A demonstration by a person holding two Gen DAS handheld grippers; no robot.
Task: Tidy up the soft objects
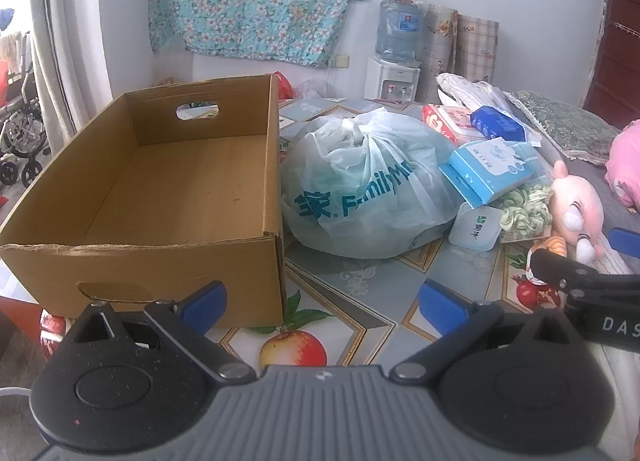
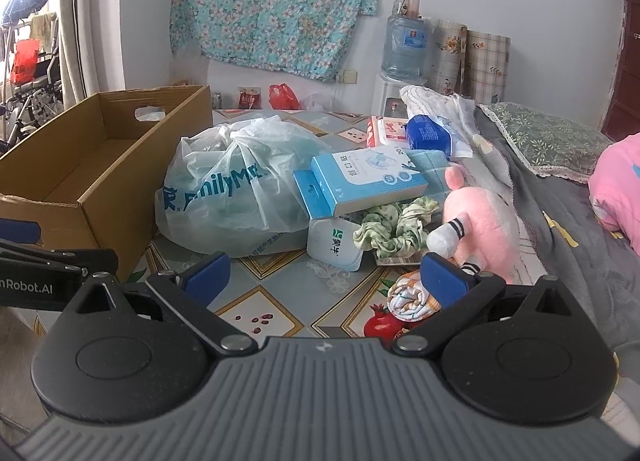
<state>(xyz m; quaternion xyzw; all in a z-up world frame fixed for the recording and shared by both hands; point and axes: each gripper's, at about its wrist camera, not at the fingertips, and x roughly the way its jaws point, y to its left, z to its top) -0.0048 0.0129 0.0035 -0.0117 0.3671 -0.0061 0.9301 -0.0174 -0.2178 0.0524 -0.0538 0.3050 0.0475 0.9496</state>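
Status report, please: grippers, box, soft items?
Left gripper open, right gripper open, both empty. Box empty. Plush, scrunchie still on table, bag beside box.

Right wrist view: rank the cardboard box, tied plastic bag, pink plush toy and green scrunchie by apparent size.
1. cardboard box, though cropped at the left edge
2. tied plastic bag
3. pink plush toy, partly hidden by the right tool's finger
4. green scrunchie
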